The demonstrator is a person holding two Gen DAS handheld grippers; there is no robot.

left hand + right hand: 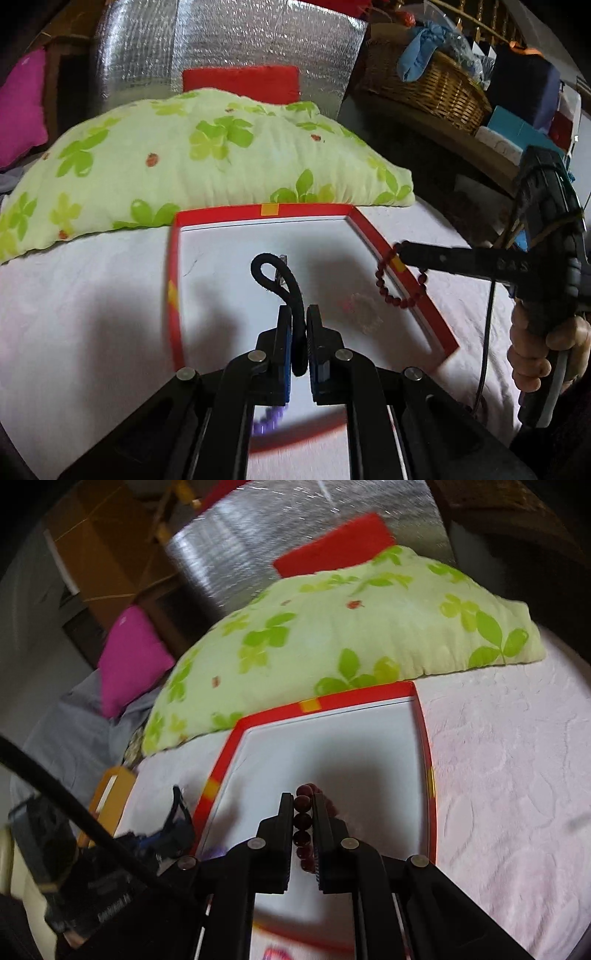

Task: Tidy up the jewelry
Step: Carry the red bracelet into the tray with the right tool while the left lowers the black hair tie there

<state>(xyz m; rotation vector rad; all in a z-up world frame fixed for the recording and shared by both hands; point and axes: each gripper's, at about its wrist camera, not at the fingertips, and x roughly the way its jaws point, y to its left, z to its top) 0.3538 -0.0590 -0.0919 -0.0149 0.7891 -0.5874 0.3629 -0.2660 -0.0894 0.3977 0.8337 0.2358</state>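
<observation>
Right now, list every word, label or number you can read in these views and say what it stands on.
Raised letters on the black right gripper arm, left wrist view: too blurred to read.
White print on the black left gripper body, right wrist view: too blurred to read.
Red-rimmed white cardboard box lid: plain yellow patches, no text.

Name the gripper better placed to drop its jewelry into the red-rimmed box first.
Left, probably. The left gripper holds its black cord over the box floor; the right gripper's bead bracelet straddles the rim.

Two claws, one red tray, two pillows.
</observation>
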